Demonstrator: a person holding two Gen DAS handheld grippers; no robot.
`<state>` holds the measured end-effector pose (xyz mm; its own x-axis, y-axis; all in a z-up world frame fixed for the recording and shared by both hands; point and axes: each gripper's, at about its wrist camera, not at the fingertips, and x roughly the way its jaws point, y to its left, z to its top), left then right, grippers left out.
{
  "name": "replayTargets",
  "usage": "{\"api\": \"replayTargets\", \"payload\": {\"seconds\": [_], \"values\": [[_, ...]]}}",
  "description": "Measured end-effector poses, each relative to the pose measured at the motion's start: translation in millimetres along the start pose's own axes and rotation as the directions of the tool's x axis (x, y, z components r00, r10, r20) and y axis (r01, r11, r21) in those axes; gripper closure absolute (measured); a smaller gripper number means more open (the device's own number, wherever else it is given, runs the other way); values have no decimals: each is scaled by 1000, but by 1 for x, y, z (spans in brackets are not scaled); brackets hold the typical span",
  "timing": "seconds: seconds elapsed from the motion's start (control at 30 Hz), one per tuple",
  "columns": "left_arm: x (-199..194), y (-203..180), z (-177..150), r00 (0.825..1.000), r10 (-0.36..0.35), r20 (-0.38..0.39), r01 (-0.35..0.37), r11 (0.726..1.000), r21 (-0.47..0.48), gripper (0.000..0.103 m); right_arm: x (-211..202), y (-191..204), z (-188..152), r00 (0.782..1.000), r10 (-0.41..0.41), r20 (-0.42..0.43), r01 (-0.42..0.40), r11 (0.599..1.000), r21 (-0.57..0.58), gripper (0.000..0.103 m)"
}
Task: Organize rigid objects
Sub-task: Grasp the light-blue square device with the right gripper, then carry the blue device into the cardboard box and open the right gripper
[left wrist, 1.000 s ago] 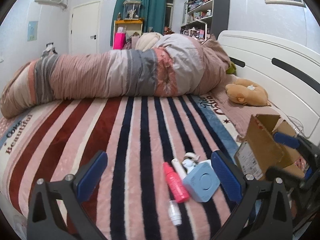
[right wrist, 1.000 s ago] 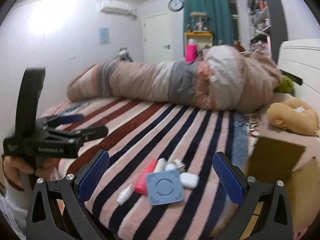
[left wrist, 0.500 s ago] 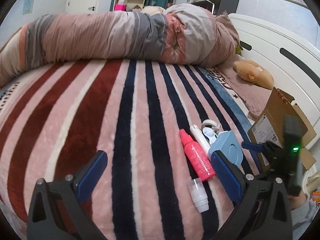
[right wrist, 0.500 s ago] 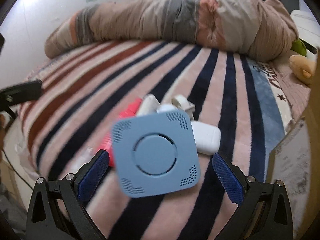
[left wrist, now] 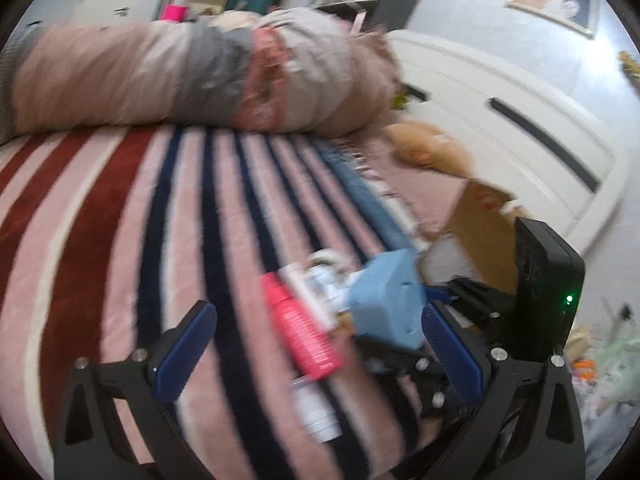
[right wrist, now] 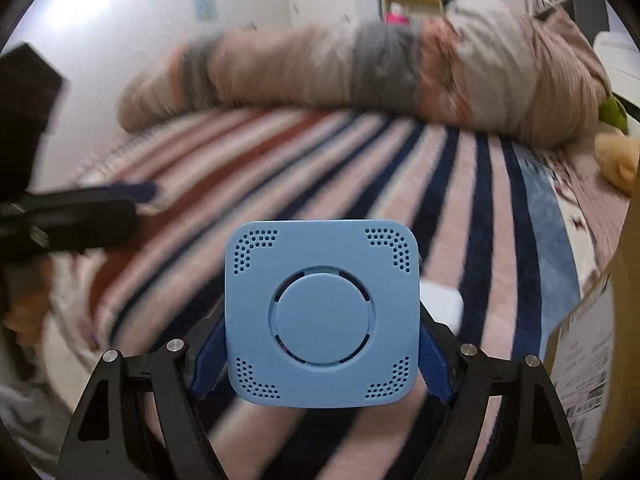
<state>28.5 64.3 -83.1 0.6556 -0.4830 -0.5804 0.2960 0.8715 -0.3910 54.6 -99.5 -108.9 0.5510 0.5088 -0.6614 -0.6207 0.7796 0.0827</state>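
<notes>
My right gripper (right wrist: 320, 360) is shut on a light blue square box (right wrist: 322, 312) with a round lid and holds it above the striped blanket; the box also shows in the left wrist view (left wrist: 390, 300). My left gripper (left wrist: 316, 352) is open and empty above a pink-red bottle (left wrist: 304, 332), a white tube (left wrist: 306, 292) and a small clear-capped bottle (left wrist: 316, 412). A white case (right wrist: 442, 304) lies behind the box. An open cardboard box (left wrist: 480, 232) stands to the right.
A rolled striped duvet (left wrist: 180, 80) lies across the far side of the bed. A tan plush toy (left wrist: 428, 148) sits by the white headboard (left wrist: 520, 128). The left gripper's body (right wrist: 60, 220) shows at the left of the right wrist view.
My right gripper has closed on the blue box and lifted it off the blanket. My left gripper has moved closer to the pink bottle and tubes.
</notes>
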Motion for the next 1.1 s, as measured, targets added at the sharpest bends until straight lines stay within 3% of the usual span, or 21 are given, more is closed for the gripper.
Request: {"api": "replayTargets", "payload": {"seconds": [0.1,0.23,0.27,0.33,0.4,0.53,0.73,0.93,1.1], "values": [[-9,-21,16,995,-102,20,101,994,41,4,-29,14,15,995,41,92,-39,999,-26,25],[-17,-50,39,981,-192,13,190,979,75,38,-70,22,26,977,49,207,-38,998,-54,25],[-19,-59,44,979,-202,15,200,975,92,41,-80,22,28,972,48,231,-34,997,-62,25],[-23,-82,55,975,-222,22,217,965,145,62,-96,22,32,963,42,267,-24,997,-70,25],[-24,-104,63,968,-252,19,244,951,189,70,-114,15,32,954,17,299,-1,999,-53,25],[-16,-153,73,965,-263,12,250,928,277,70,-150,-15,22,932,-6,362,2,1000,11,25],[33,-223,83,948,-306,-84,315,873,372,70,-198,-72,-3,914,-105,391,65,991,114,26],[97,-272,76,924,-293,-248,373,836,402,70,-204,-130,-30,939,-198,282,138,966,220,26],[136,-281,70,904,-261,-340,384,844,373,70,-190,-165,-41,963,-214,167,163,948,274,25]]}}
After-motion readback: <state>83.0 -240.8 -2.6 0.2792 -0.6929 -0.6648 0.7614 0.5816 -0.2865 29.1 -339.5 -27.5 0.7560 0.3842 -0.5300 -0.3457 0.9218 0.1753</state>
